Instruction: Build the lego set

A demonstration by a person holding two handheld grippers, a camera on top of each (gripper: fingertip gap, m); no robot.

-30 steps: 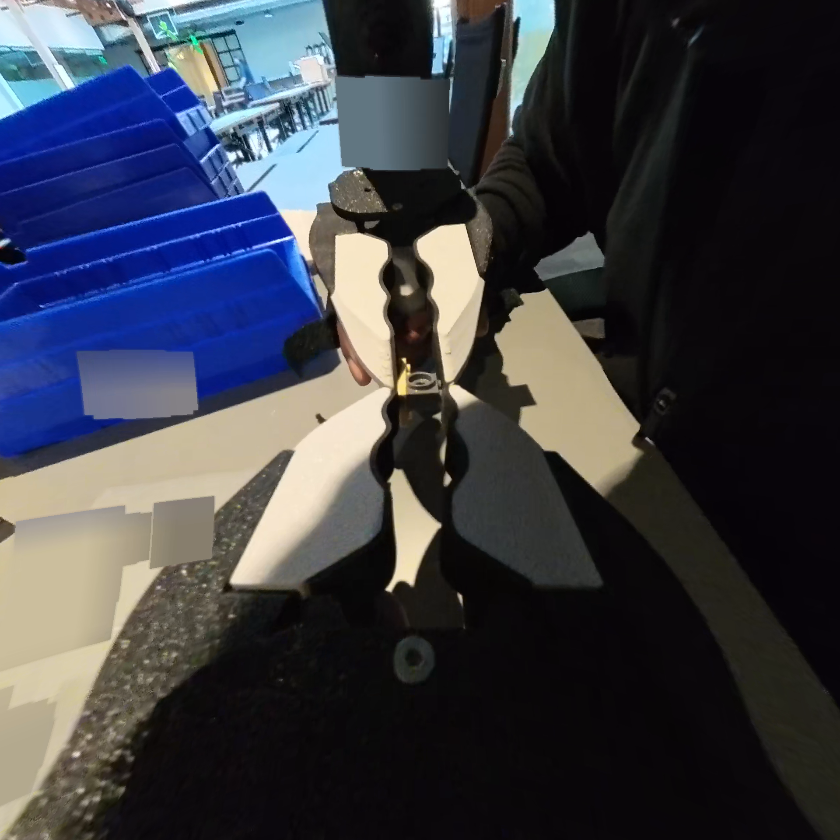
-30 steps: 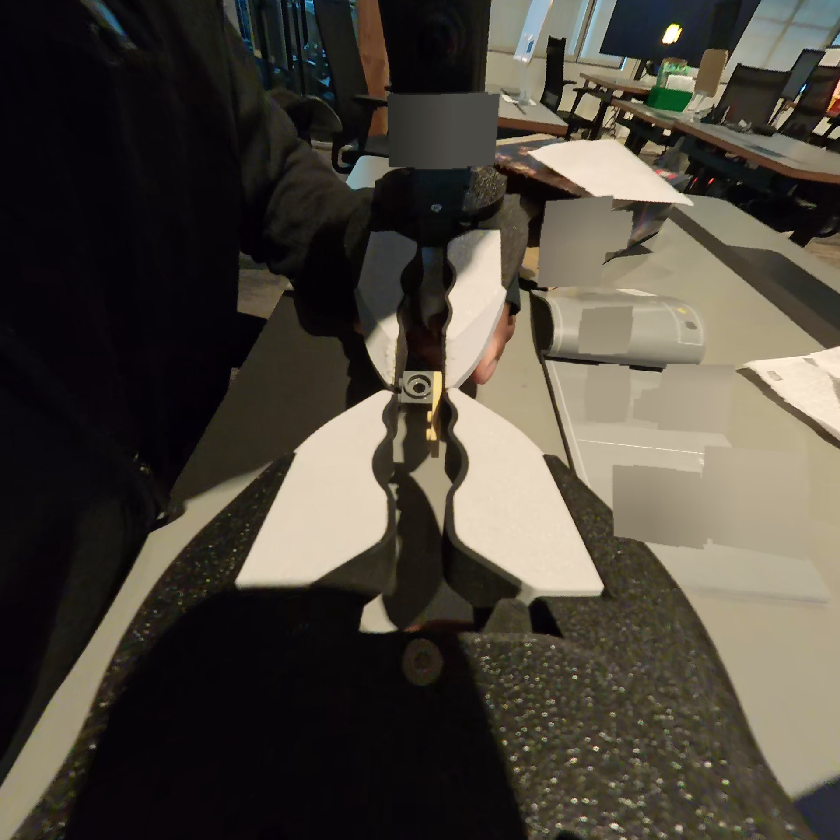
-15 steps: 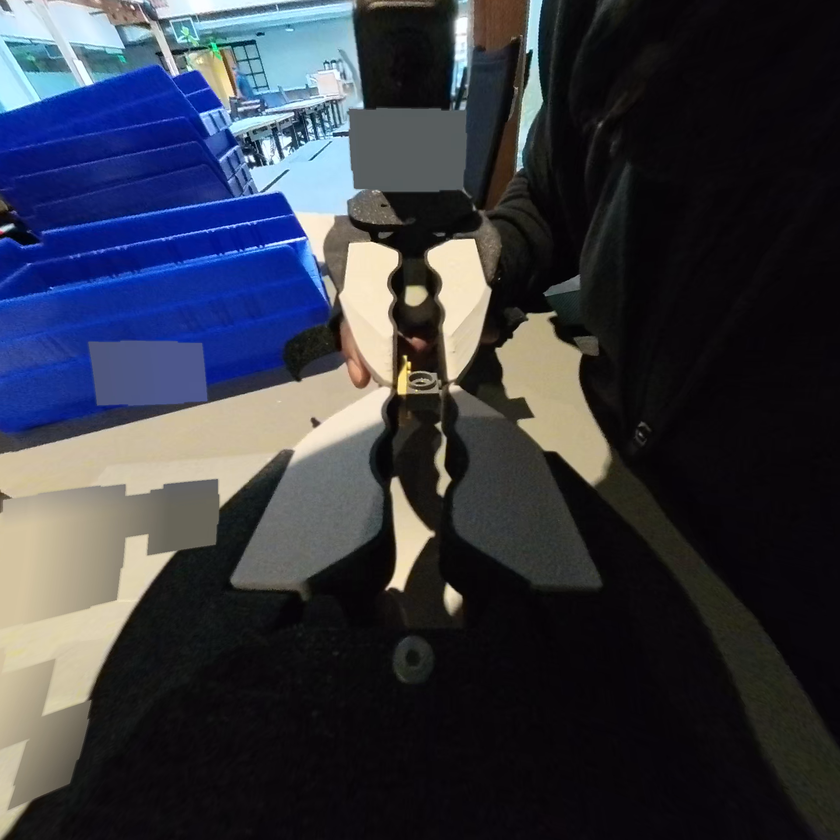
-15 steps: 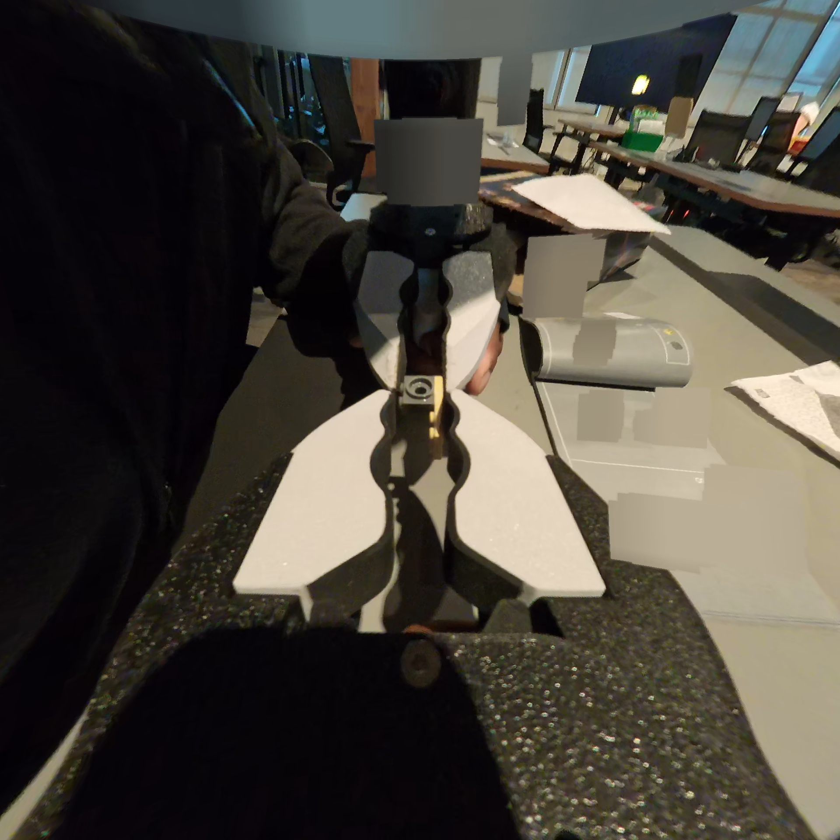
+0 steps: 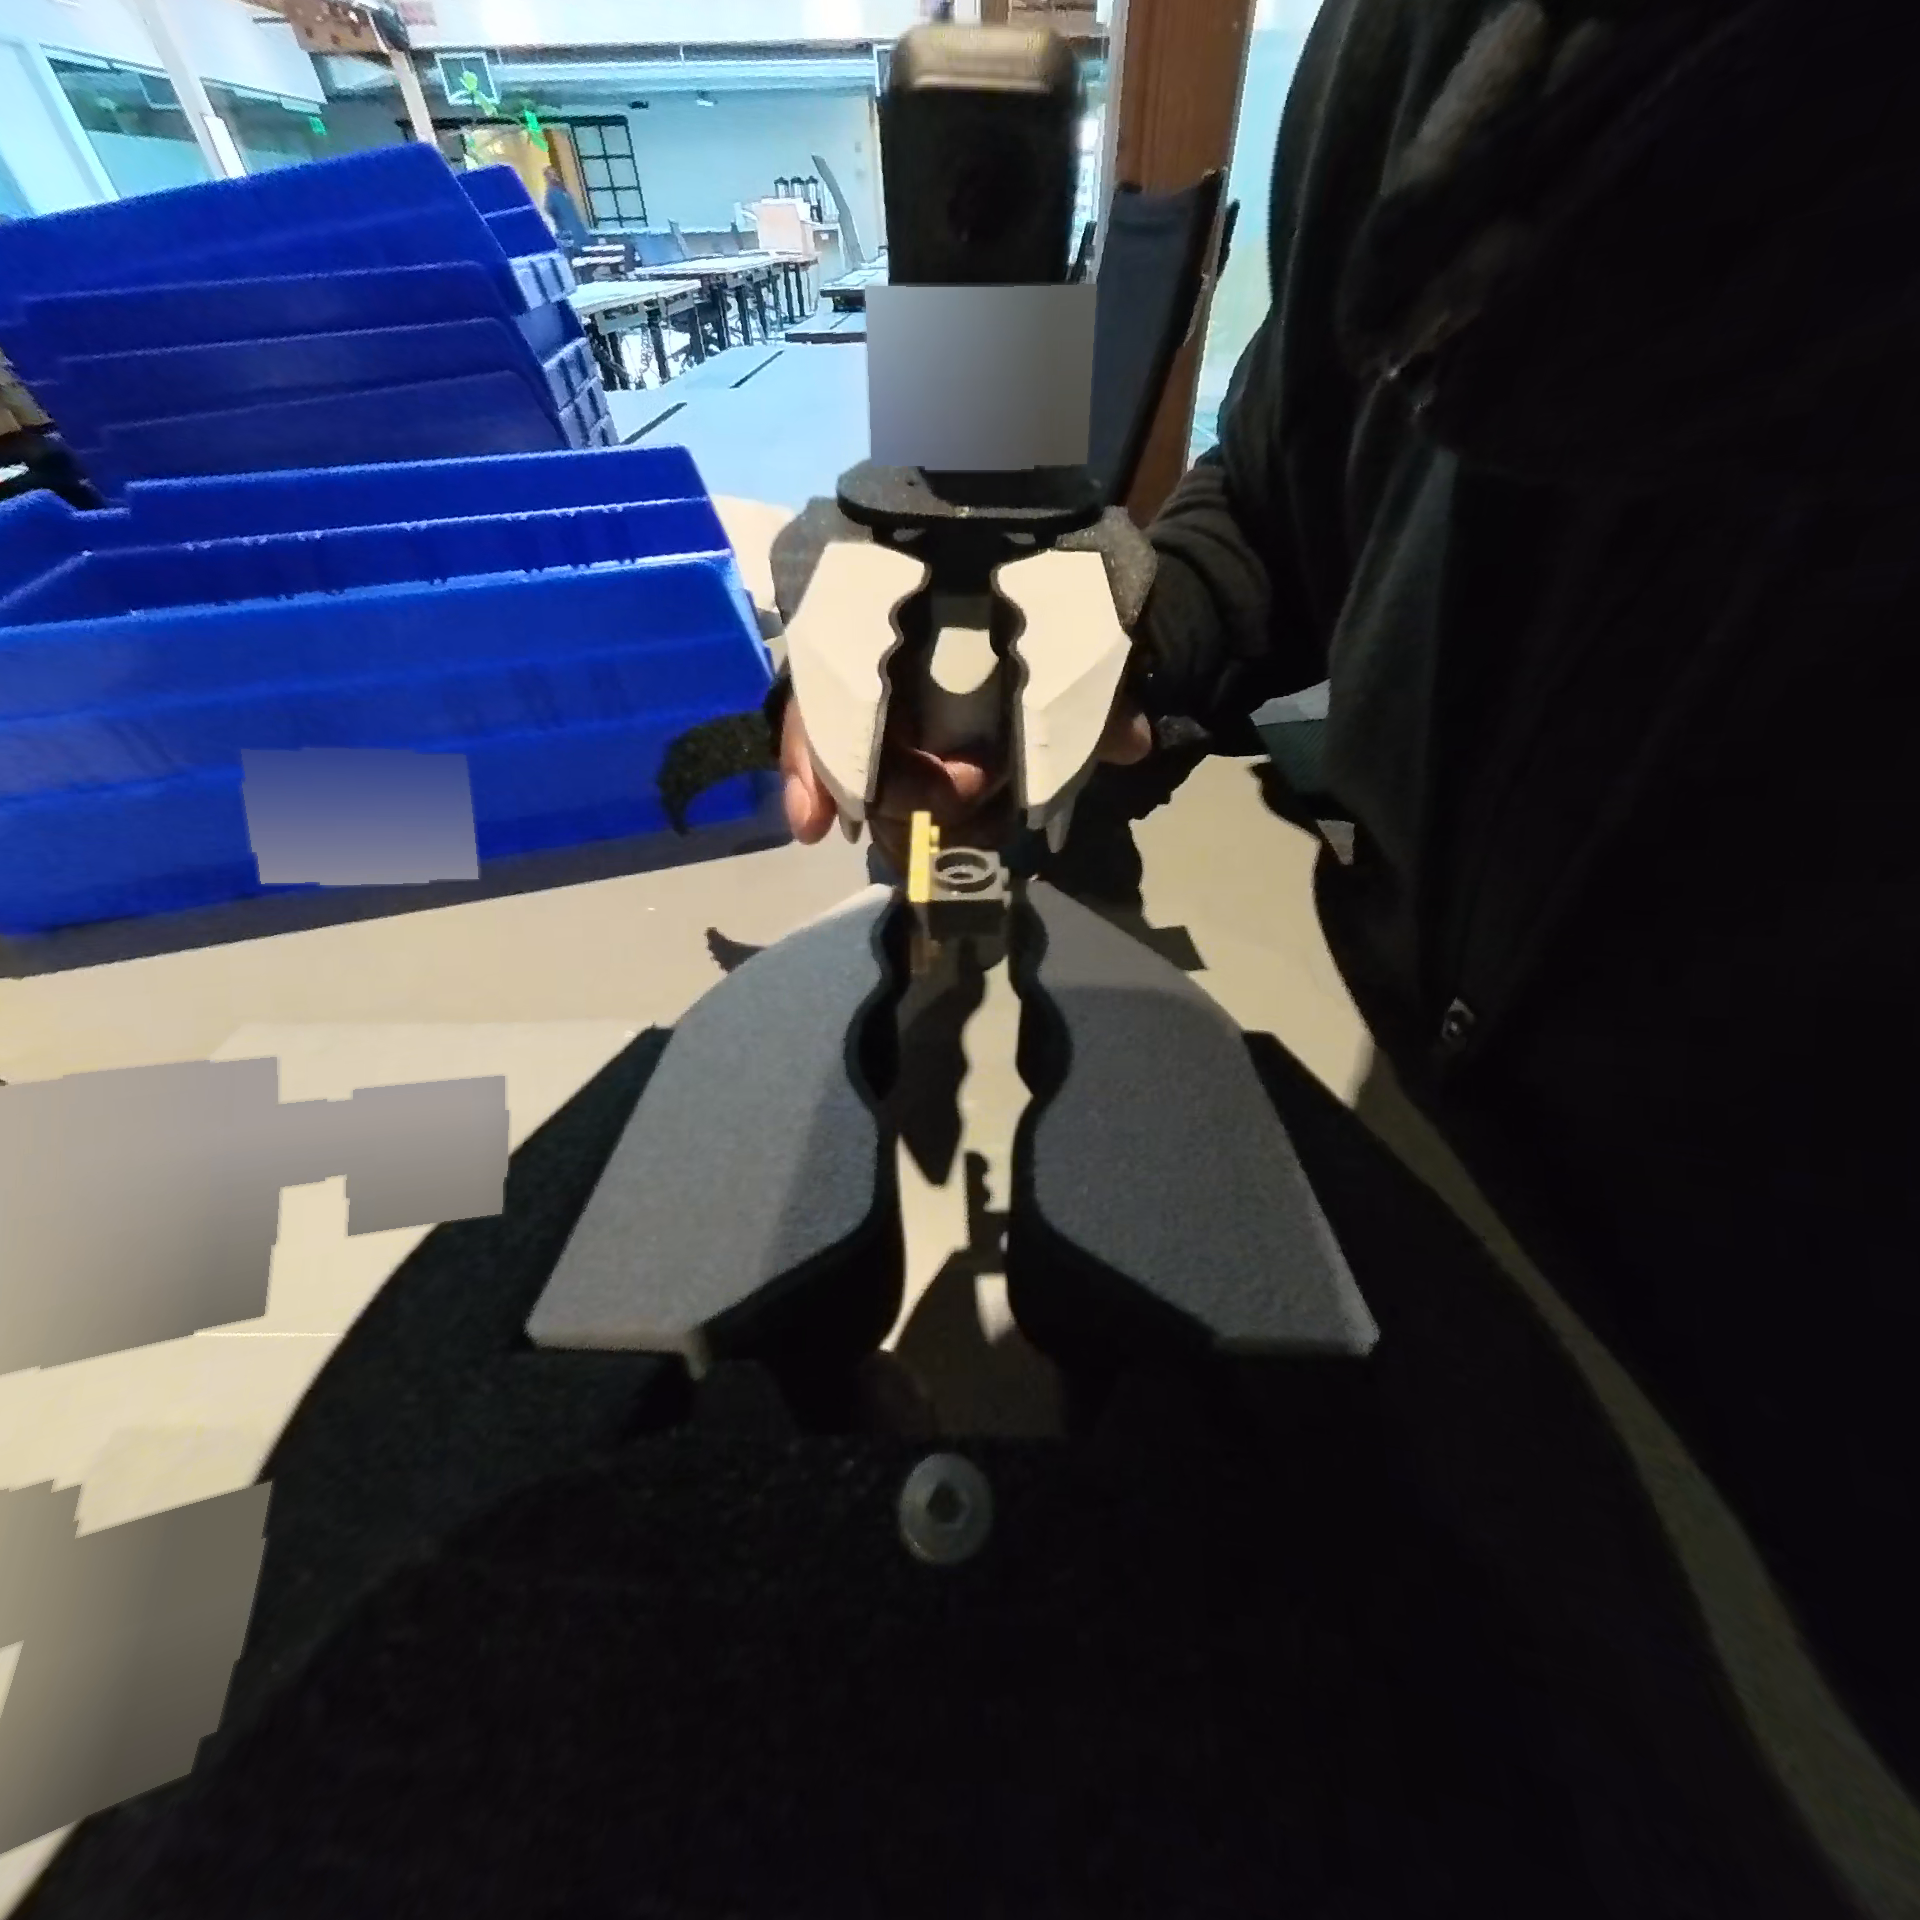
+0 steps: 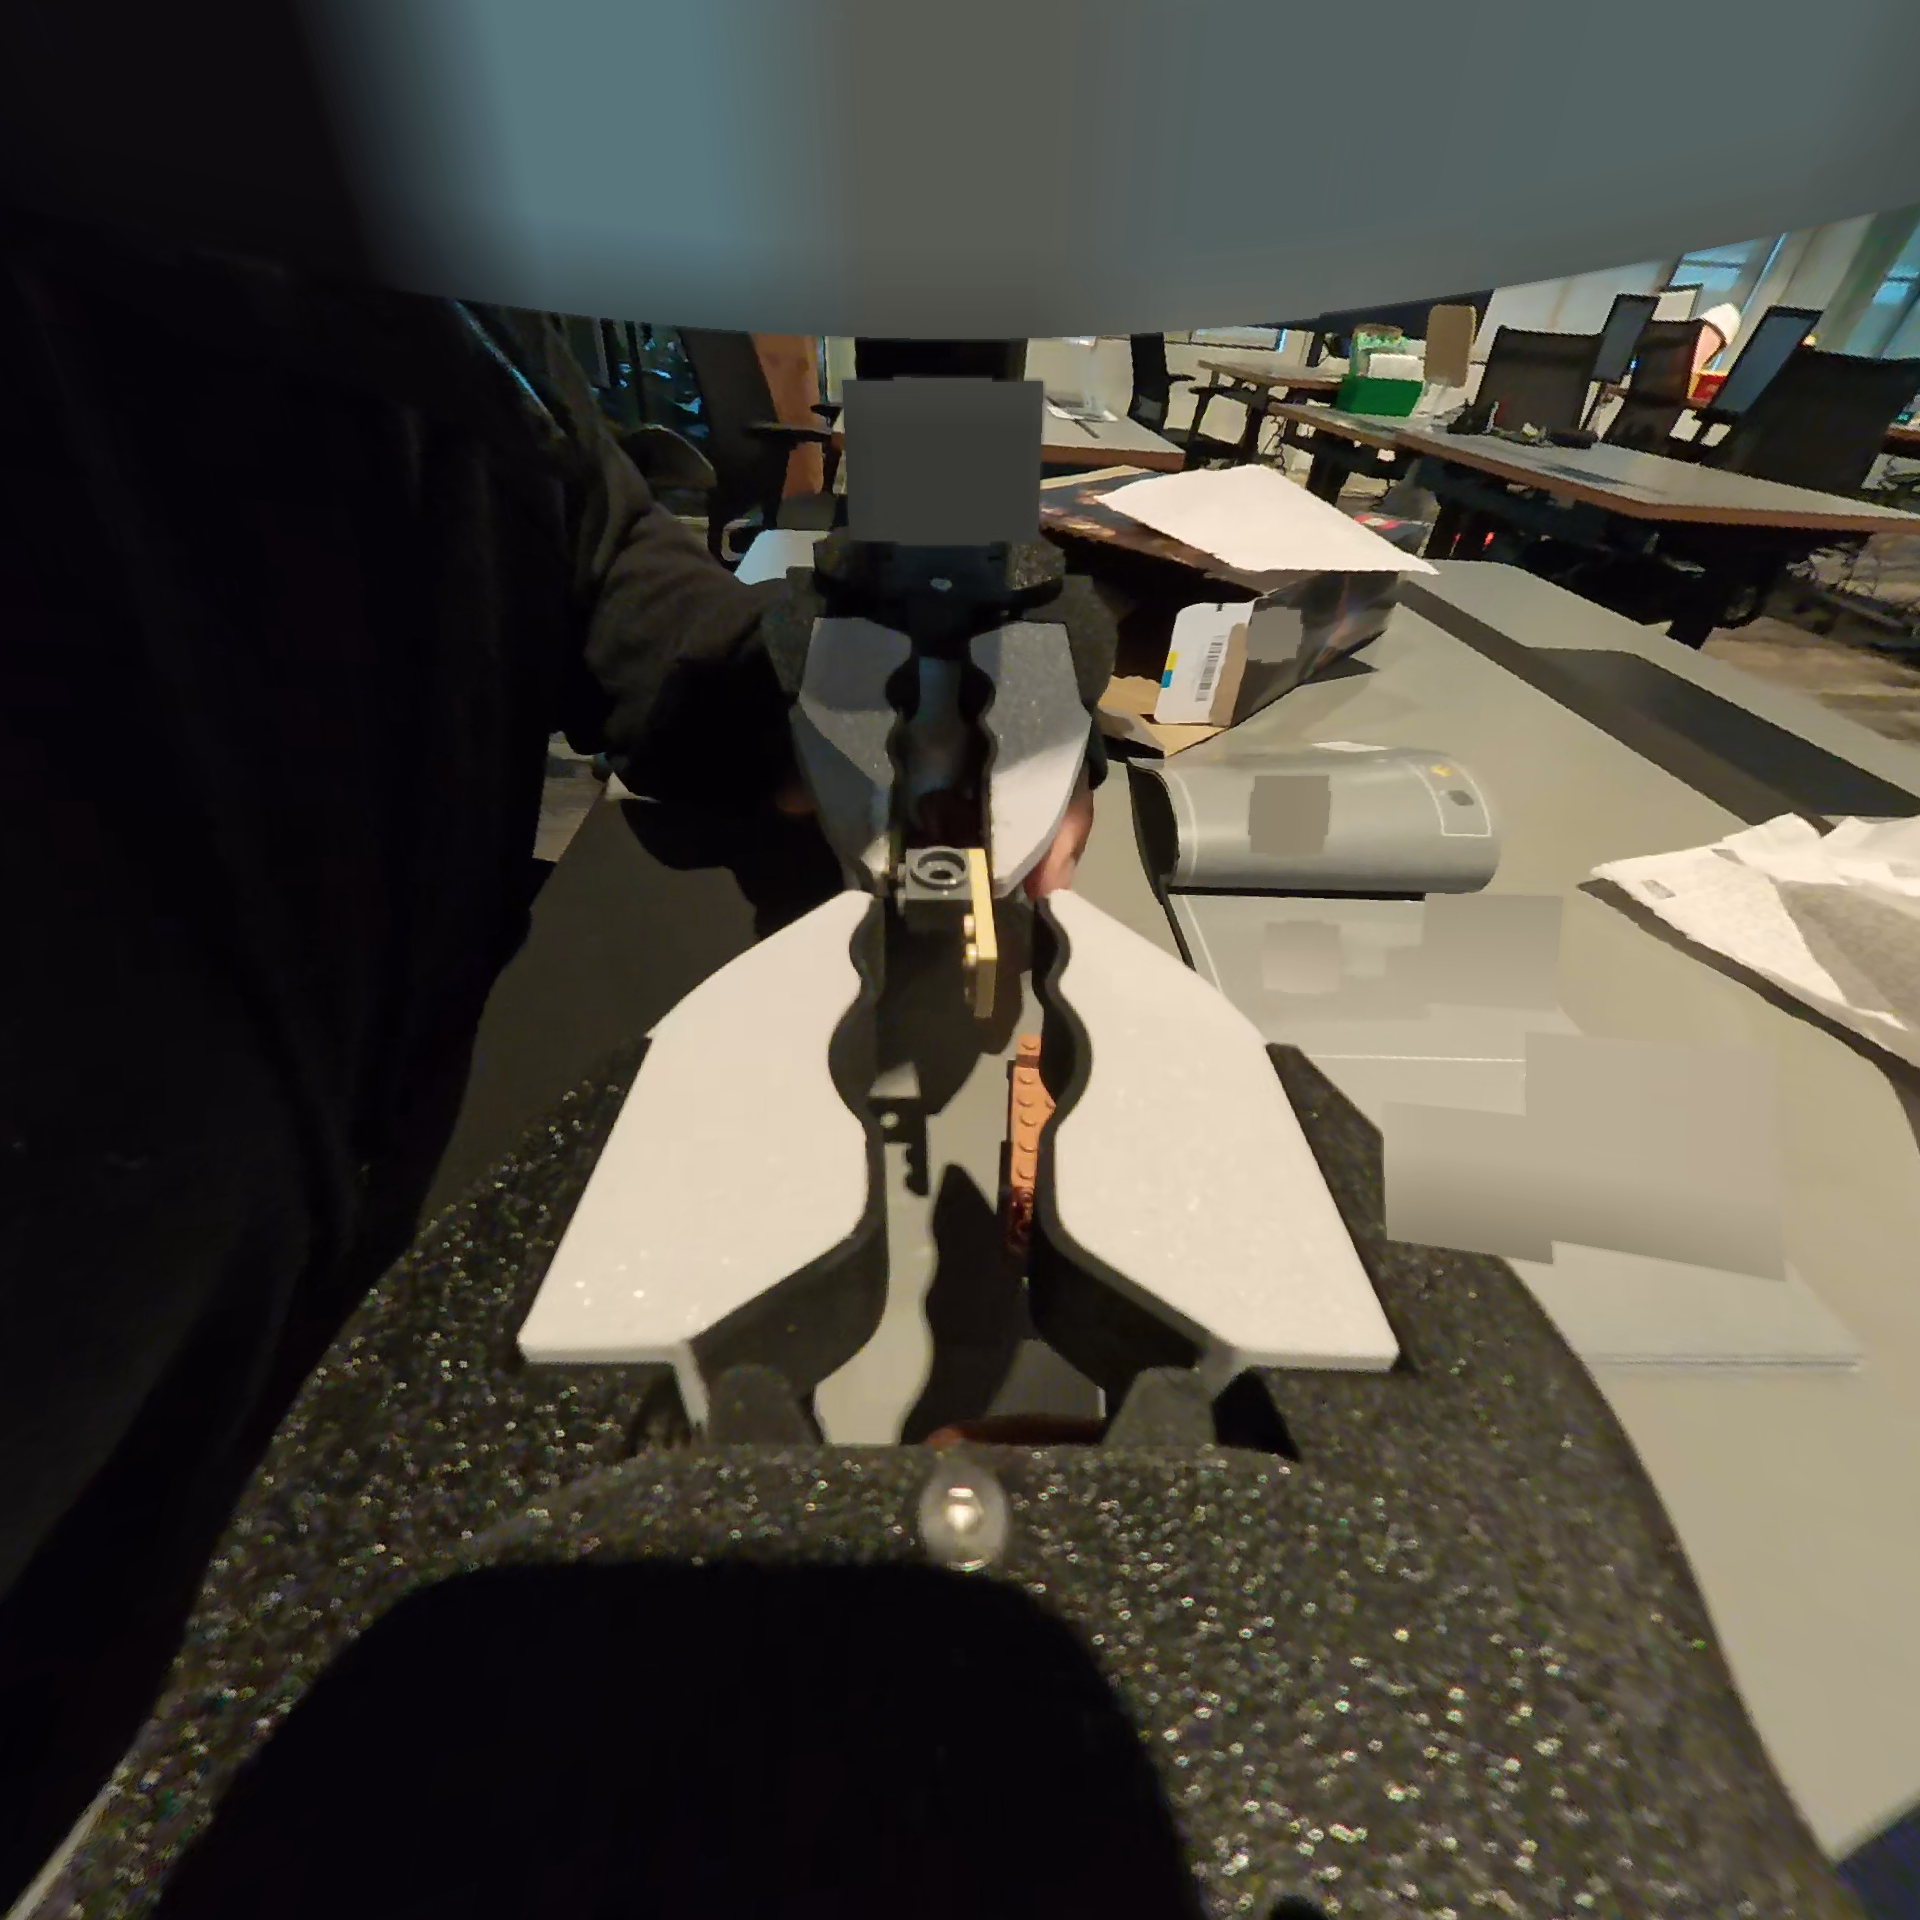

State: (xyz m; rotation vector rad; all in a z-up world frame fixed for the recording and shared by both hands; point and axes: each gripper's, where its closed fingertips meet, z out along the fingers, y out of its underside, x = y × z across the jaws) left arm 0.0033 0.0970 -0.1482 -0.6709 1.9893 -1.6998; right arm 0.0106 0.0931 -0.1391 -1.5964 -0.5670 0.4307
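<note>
Several blue bins [image 5: 364, 665] stand on the grey table [image 5: 416, 977], on my left side. I find both claws raised over the table, tip to tip. Left claw [image 5: 958, 920]: jaws closed narrowly on the small grey brick [image 5: 968, 878], which carries a thin yellow plate [image 5: 921, 857] on one side. Right claw [image 6: 966, 914]: jaws parted wider than the brick, gripping nothing. A brown strip [image 6: 1027, 1122] lies along one of its inner finger faces; I cannot tell what retains it.
</note>
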